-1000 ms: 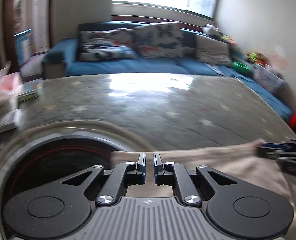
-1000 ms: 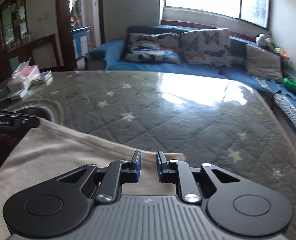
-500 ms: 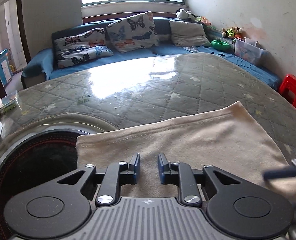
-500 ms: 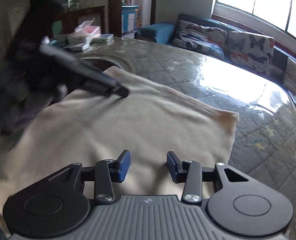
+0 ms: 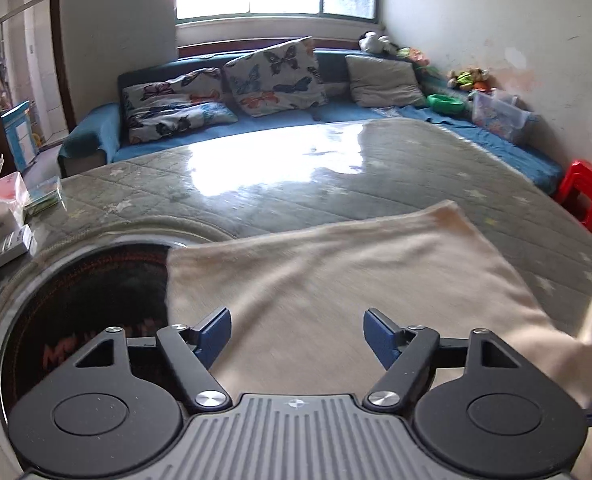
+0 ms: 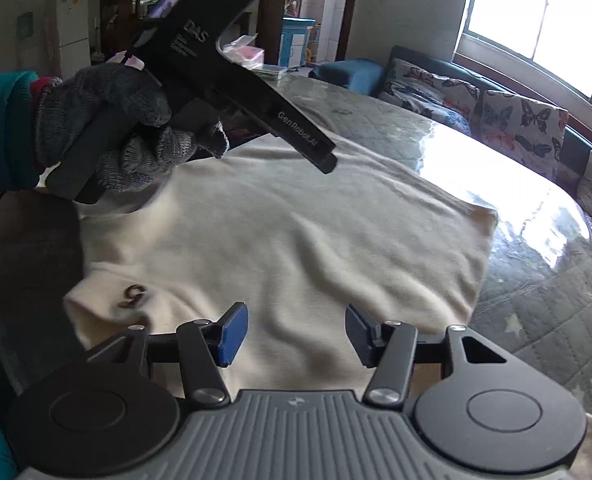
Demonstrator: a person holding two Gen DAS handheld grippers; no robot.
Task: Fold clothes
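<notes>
2 grippers gape over the cream garment; its near edge is hidden.

Blue sofa with butterfly pillows; red stool beside the table.

The left gripper hovers with jaws spread wide above a cream garment lying flat on the quilted table; a blue sofa stands beyond.
</notes>
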